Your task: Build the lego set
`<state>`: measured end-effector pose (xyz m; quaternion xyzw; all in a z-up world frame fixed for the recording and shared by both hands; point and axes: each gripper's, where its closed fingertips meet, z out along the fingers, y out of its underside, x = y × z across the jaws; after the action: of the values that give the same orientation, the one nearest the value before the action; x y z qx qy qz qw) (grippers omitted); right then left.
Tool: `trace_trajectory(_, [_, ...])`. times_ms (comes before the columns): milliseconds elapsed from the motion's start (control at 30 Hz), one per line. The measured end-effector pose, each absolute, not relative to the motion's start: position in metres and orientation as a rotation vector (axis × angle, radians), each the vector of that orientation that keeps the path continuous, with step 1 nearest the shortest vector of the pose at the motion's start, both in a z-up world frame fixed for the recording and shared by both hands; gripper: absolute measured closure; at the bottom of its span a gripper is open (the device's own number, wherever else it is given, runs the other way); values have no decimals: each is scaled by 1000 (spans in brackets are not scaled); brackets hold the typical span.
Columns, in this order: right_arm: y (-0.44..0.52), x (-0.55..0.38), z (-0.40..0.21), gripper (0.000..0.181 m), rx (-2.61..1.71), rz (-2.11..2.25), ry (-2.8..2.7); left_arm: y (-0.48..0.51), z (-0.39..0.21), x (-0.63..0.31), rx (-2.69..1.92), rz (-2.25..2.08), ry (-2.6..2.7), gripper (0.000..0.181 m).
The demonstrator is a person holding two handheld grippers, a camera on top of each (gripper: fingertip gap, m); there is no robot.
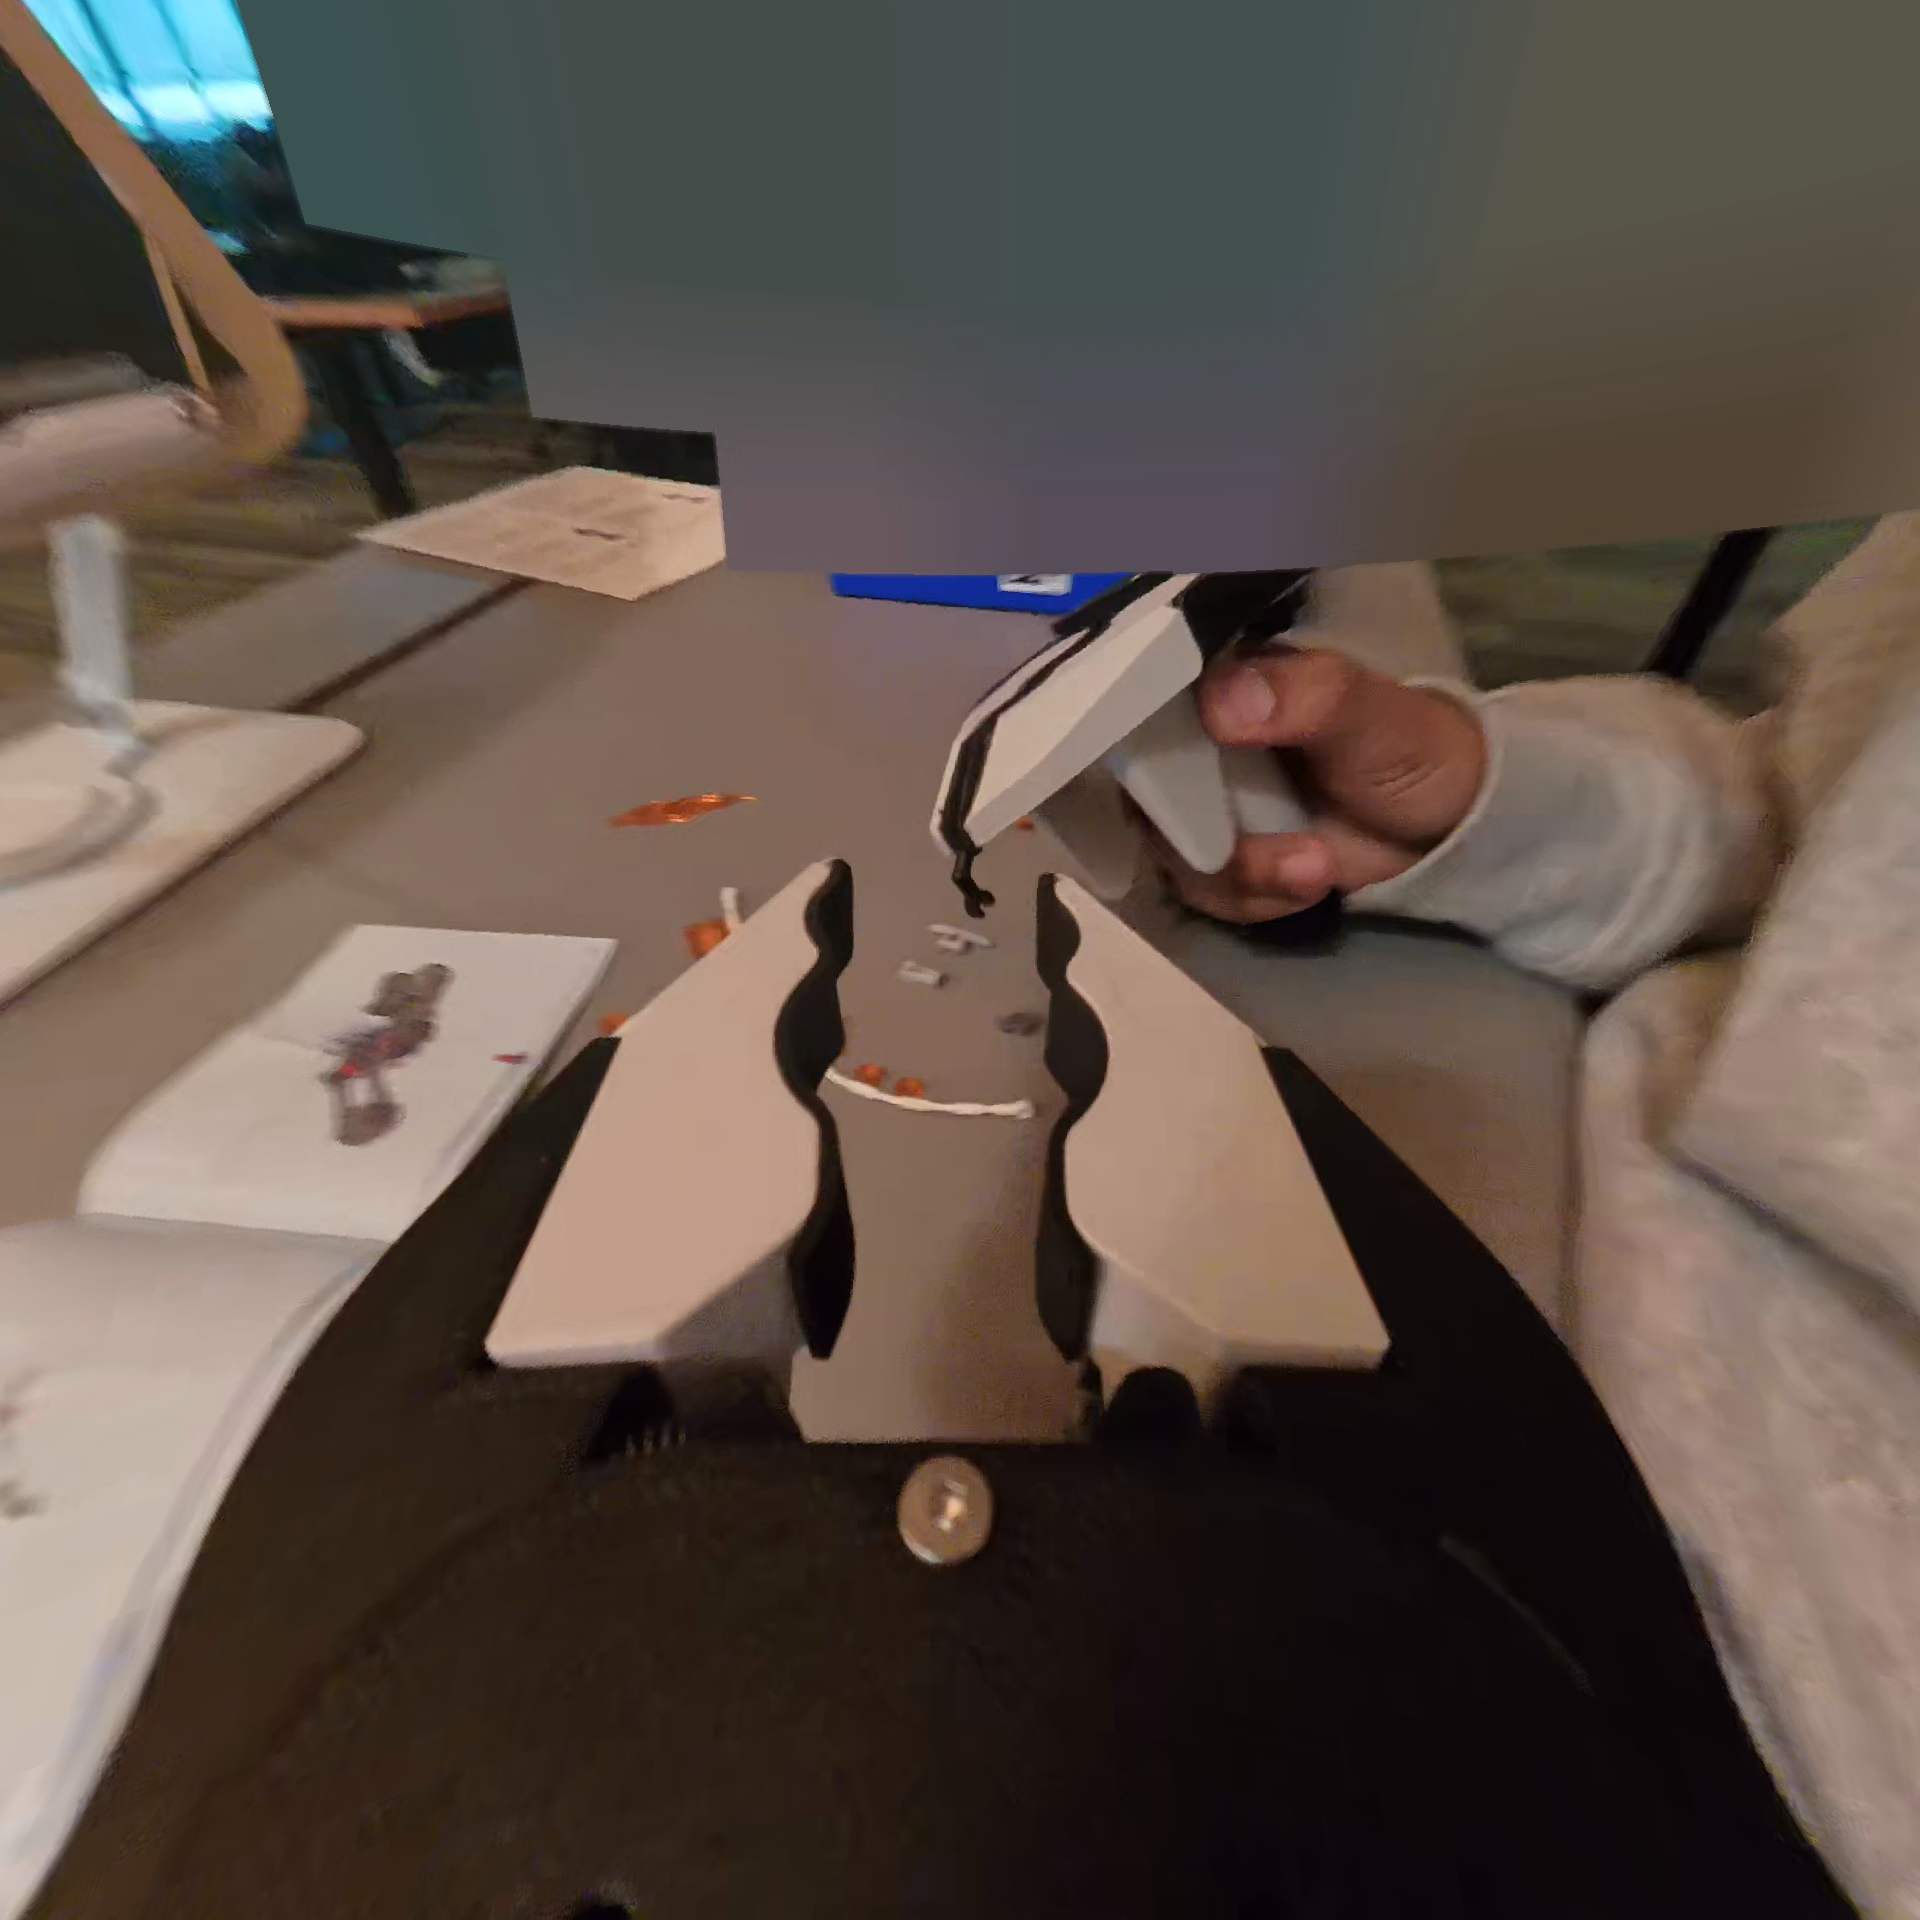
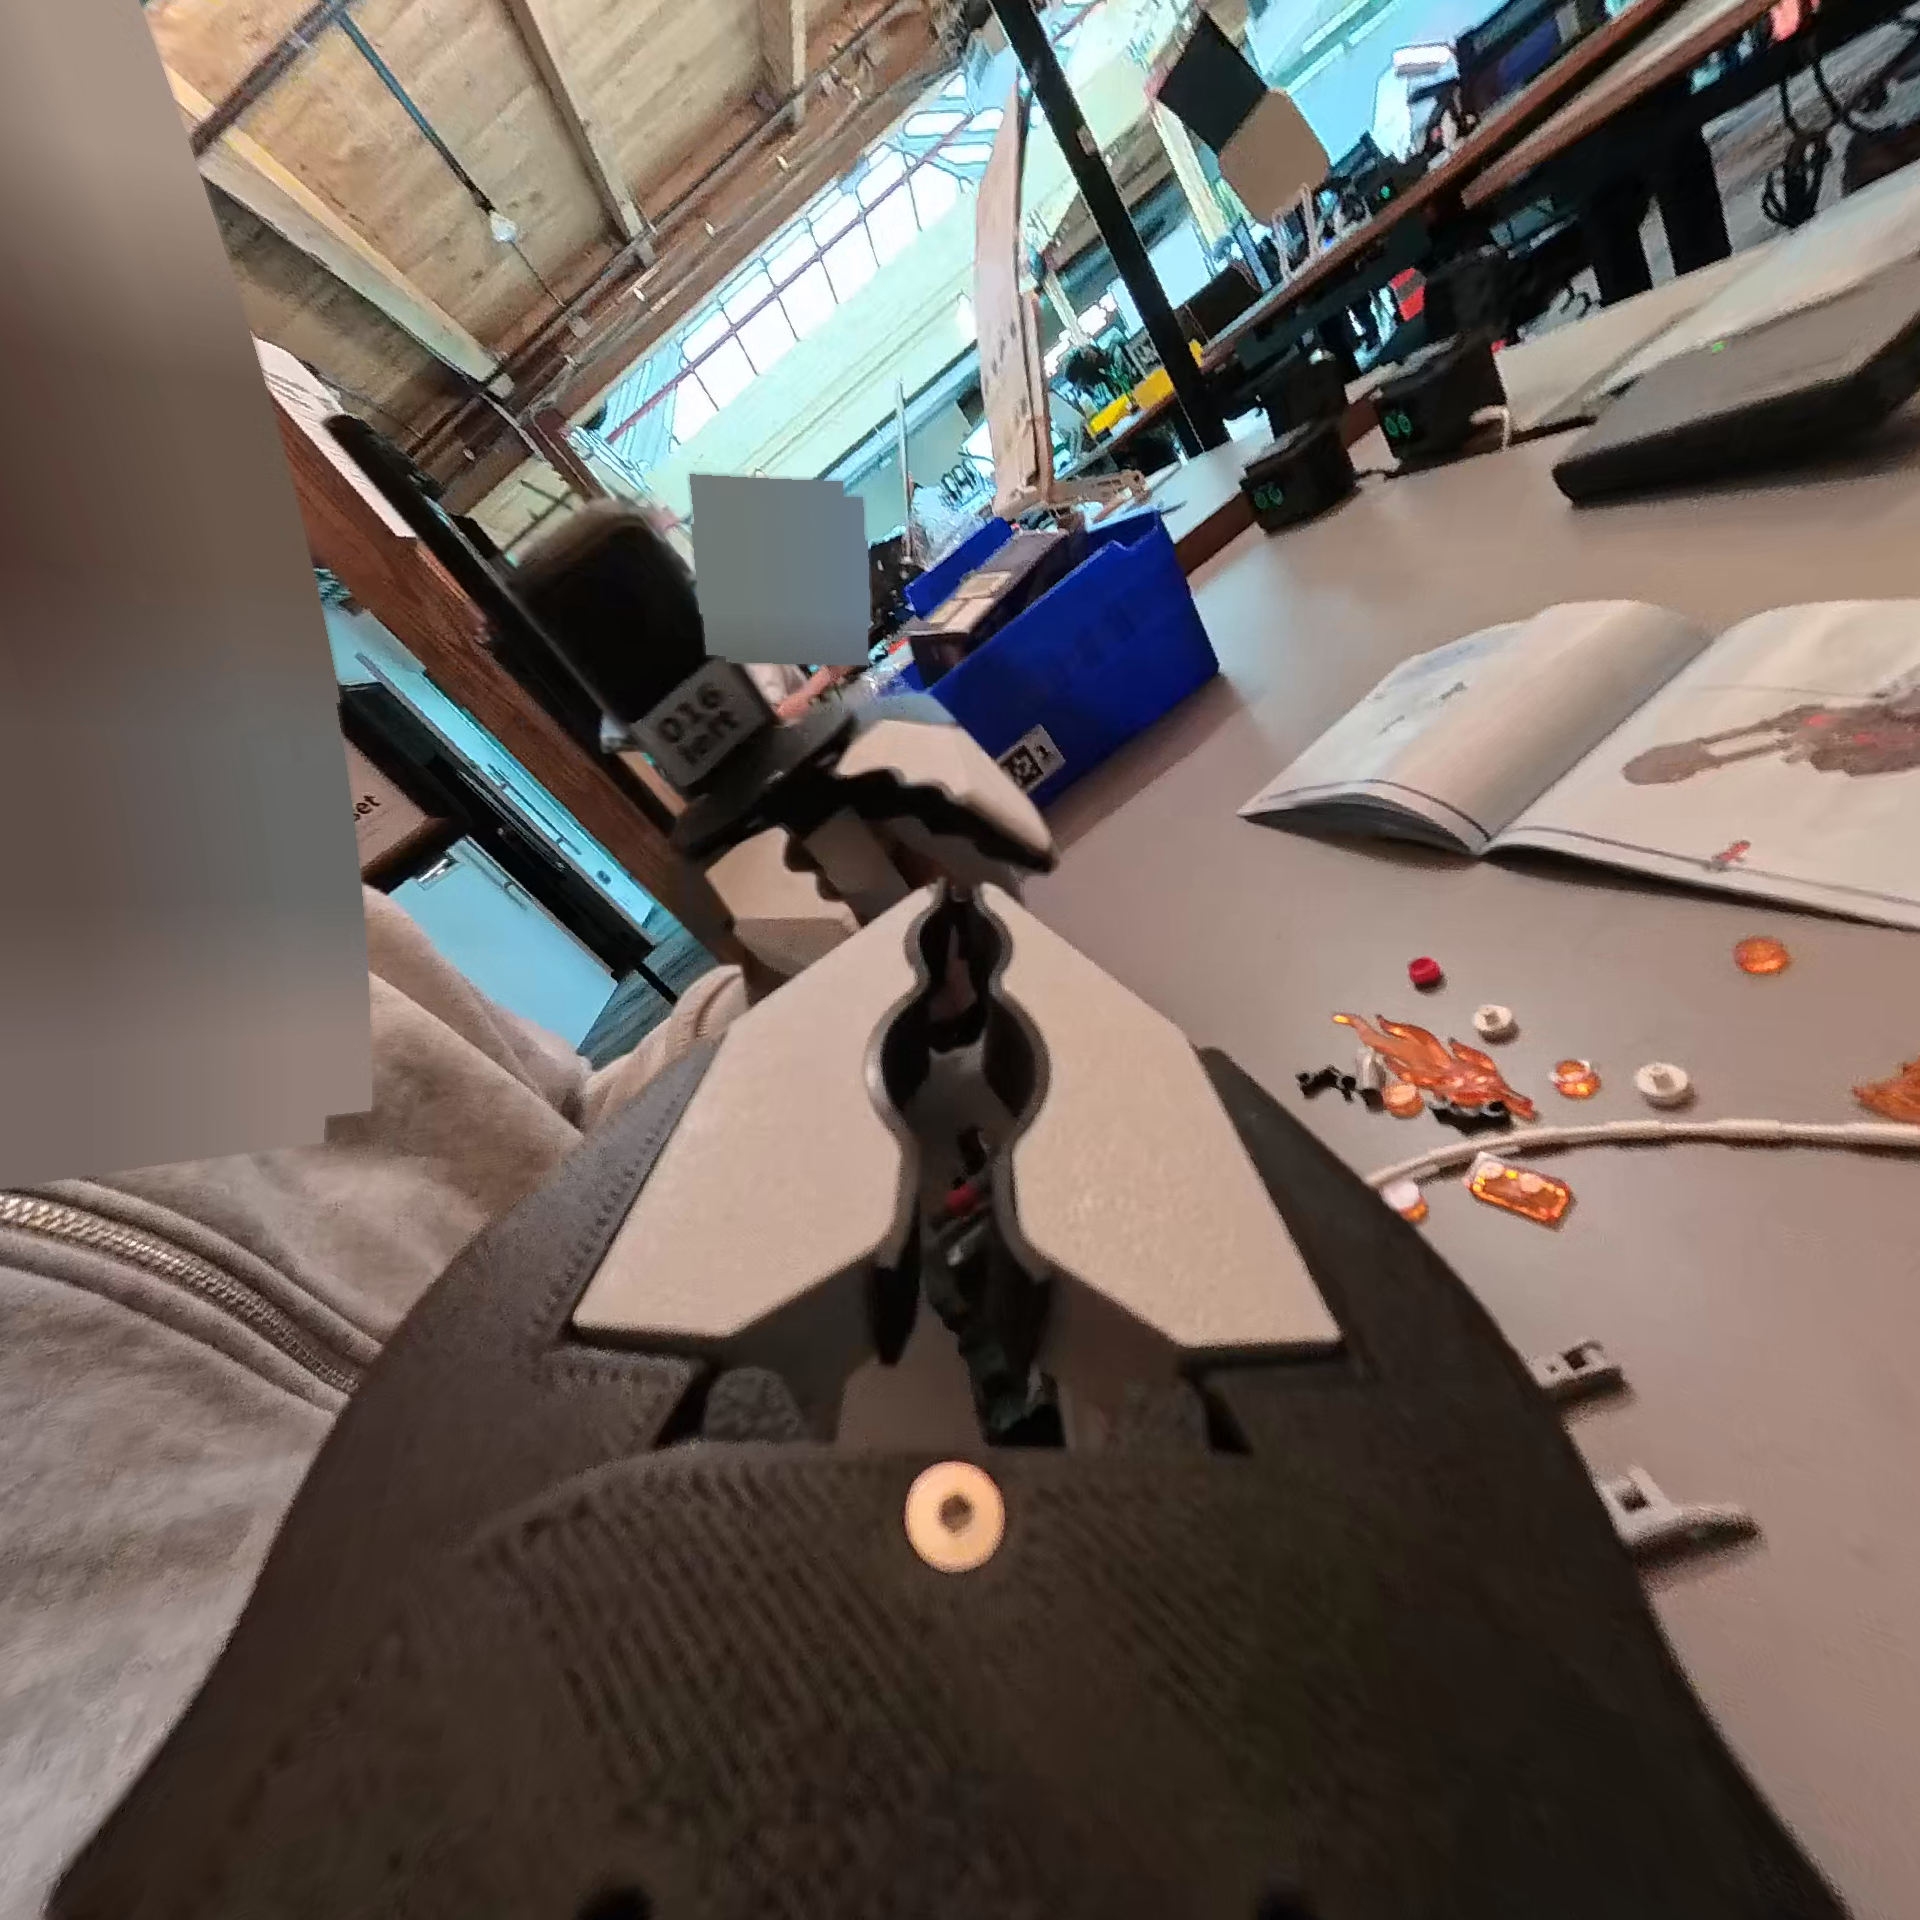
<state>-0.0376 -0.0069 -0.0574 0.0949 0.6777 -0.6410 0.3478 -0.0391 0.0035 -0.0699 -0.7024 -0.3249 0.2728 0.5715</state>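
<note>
My left gripper (image 1: 943,891) is open and empty, held above the grey table (image 1: 540,748). My right gripper (image 2: 951,909) is shut on a slim black lego assembly (image 2: 951,971) with a red bit inside; its end sticks out past the fingertips. In the left wrist view the right gripper (image 1: 961,831) is held by a hand (image 1: 1340,758) just beyond my left fingertips, with the black piece (image 1: 971,883) hanging from its tip. The left gripper (image 2: 956,821) shows just past the right gripper's tip. Loose orange flame pieces (image 2: 1444,1070), a white string (image 2: 1662,1138) and small round studs (image 2: 1662,1083) lie on the table.
An open instruction booklet (image 1: 395,1039) lies at the left, also in the right wrist view (image 2: 1662,748). A blue bin (image 2: 1081,655) stands at the back. A laptop (image 2: 1766,405) and small black boxes (image 2: 1299,478) are farther off. Grey parts (image 2: 1579,1366) lie near the right gripper. My two grippers' fingertips are within a few centimetres of each other.
</note>
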Motion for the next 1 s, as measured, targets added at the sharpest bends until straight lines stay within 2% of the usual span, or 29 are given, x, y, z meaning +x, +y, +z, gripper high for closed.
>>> trace_trajectory(133, [-1, -34, -44, 181, 177, -1725, 1702, 6, -54, -29, -1447, 280, -785, 164])
trace_trajectory(267, [0, -28, -40, 181, 124, -1740, 1688, -3, -35, -24, -1253, 117, -779, 170])
trace_trajectory(1000, [2, -22, -34, 181, 70, -1768, 1670, 12, -46, -19, -1283, -38, -774, 175])
